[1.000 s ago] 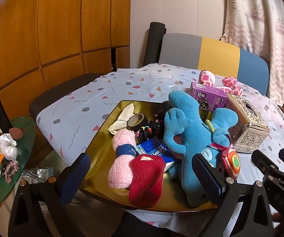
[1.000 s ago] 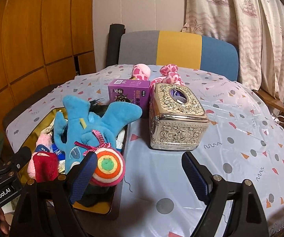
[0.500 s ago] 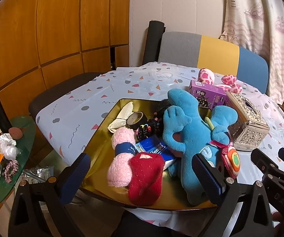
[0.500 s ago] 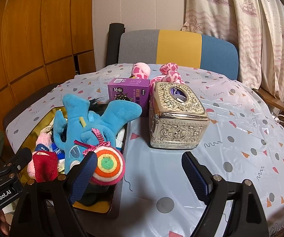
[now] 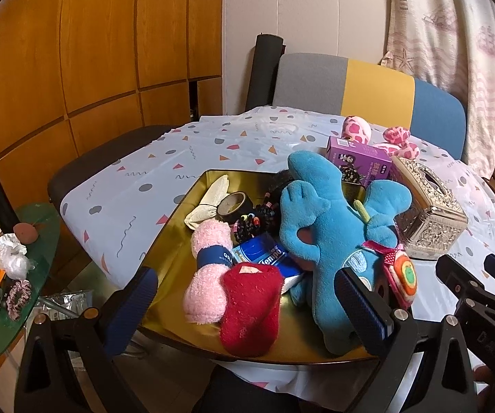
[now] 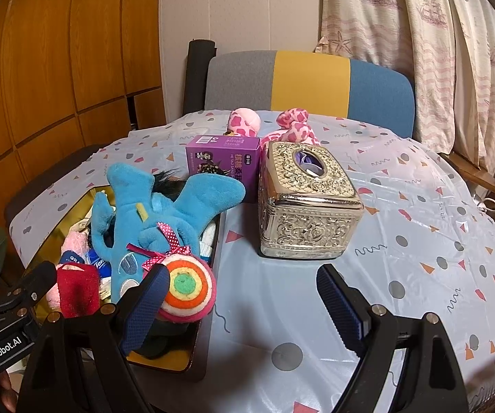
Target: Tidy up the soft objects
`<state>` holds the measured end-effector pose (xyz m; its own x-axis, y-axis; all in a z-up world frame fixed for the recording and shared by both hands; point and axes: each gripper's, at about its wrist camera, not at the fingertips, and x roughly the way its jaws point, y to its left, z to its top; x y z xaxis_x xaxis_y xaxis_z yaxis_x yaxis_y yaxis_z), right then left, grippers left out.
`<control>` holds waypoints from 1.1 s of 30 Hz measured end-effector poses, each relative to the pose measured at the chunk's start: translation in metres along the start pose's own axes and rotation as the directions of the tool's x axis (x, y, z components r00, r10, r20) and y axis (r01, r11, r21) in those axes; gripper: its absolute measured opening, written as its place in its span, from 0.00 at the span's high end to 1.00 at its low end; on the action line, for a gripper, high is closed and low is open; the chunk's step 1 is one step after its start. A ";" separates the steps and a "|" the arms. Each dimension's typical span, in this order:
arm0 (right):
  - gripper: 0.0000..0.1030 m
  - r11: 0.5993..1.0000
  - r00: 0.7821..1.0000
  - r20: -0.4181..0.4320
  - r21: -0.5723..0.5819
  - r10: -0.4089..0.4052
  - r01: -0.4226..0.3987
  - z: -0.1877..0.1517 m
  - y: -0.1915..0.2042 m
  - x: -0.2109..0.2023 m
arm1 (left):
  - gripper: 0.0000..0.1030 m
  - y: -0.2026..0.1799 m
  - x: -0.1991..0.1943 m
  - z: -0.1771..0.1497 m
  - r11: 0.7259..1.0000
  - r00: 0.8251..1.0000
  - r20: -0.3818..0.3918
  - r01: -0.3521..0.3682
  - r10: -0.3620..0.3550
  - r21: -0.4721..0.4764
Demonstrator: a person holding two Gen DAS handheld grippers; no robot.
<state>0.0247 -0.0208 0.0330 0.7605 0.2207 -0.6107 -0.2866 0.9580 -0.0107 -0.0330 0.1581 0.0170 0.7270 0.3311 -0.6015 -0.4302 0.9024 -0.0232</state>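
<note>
Nothing has moved since the earlier frames. The left gripper (image 5: pixel 247 296) hangs with its jaws wide apart and empty, before the gold tray (image 5: pixel 178 241). In the tray lie a pink sock (image 5: pixel 209 268), a red sock (image 5: pixel 250 306) and a blue plush toy (image 5: pixel 319 227). The right gripper (image 6: pixel 244 296) is also spread wide, holding nothing, near the silver tissue box (image 6: pixel 306 203).

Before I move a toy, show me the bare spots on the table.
Bare tablecloth right of the silver tissue box, and left of the gold tray. The tray is crowded; the purple box presses against the tissue box.
</note>
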 end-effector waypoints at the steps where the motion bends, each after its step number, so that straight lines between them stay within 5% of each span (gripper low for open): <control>1: 0.14 1.000 1.000 -0.001 0.001 0.000 0.000 0.000 0.000 0.000 | 0.00 0.000 0.000 0.000 1.000 1.000 -0.002 0.000 0.000 0.001; 33: 0.14 1.000 1.000 -0.003 0.015 -0.008 0.008 -0.001 -0.002 0.000 | 0.00 -0.004 0.000 -0.002 1.000 1.000 -0.005 0.002 -0.002 0.016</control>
<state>0.0247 -0.0230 0.0327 0.7607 0.2126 -0.6133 -0.2718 0.9623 -0.0036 -0.0326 0.1538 0.0156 0.7250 0.3280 -0.6057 -0.4201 0.9074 -0.0114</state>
